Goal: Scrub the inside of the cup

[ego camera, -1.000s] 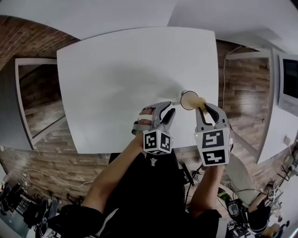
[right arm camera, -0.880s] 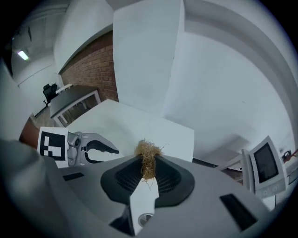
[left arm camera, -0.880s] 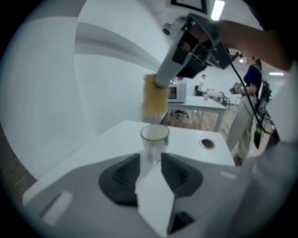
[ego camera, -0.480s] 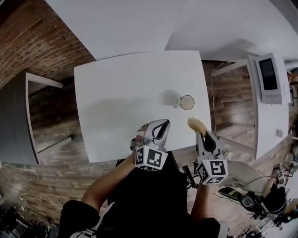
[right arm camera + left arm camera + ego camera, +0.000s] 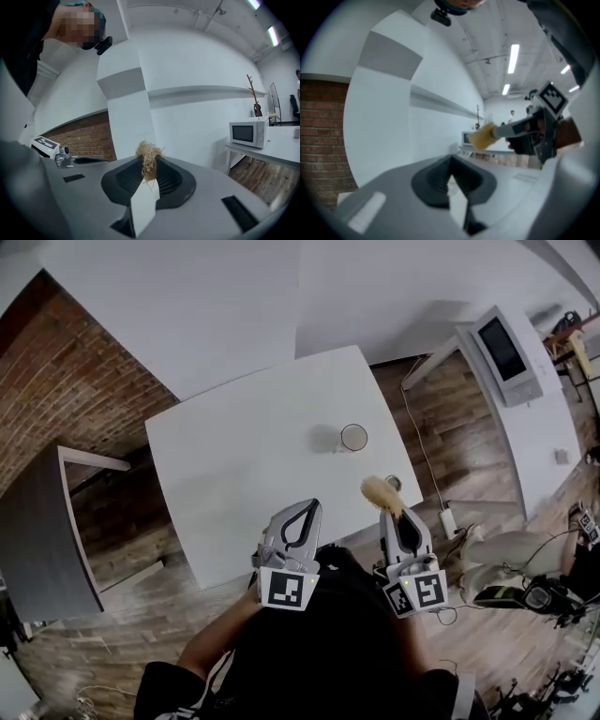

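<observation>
The cup [image 5: 353, 437] stands upright on the white table [image 5: 234, 446], right of centre in the head view and well apart from both grippers. The left gripper [image 5: 307, 506], at lower centre, has its jaws pressed together with nothing between them. To its right, the right gripper [image 5: 393, 515] pinches a straw-coloured scrubber [image 5: 378, 490], whose tuft sticks out past the jaws near the table's lower right corner.

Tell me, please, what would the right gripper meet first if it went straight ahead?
Likely nothing near: the right gripper, shut on the scrubber, faces only a white wall far ahead, not the cup; depth is unclear.
</observation>
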A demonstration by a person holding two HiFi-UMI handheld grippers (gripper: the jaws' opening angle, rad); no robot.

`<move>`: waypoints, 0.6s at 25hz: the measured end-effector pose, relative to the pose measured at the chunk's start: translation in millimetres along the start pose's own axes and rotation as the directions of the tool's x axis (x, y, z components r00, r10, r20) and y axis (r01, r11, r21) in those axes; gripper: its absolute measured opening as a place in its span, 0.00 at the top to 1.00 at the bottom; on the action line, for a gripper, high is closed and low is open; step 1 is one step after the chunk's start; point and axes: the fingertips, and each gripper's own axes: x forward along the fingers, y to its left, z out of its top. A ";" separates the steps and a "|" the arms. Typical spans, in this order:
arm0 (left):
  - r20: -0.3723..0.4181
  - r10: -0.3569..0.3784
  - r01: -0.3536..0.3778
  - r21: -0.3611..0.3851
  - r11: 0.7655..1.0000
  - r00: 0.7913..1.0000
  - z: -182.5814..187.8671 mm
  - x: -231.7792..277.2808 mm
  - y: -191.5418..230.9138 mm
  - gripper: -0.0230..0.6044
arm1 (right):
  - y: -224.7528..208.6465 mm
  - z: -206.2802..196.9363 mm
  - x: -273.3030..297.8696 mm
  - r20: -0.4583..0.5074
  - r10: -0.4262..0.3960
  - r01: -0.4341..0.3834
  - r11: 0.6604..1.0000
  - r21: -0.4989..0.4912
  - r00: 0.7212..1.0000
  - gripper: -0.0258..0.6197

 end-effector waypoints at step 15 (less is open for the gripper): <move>0.067 0.030 -0.034 0.053 0.998 0.997 43.2 6.4 -45.7 0.96 | -11.2 18.0 -33.2 0.101 0.064 -0.067 0.997 0.025 0.993 0.87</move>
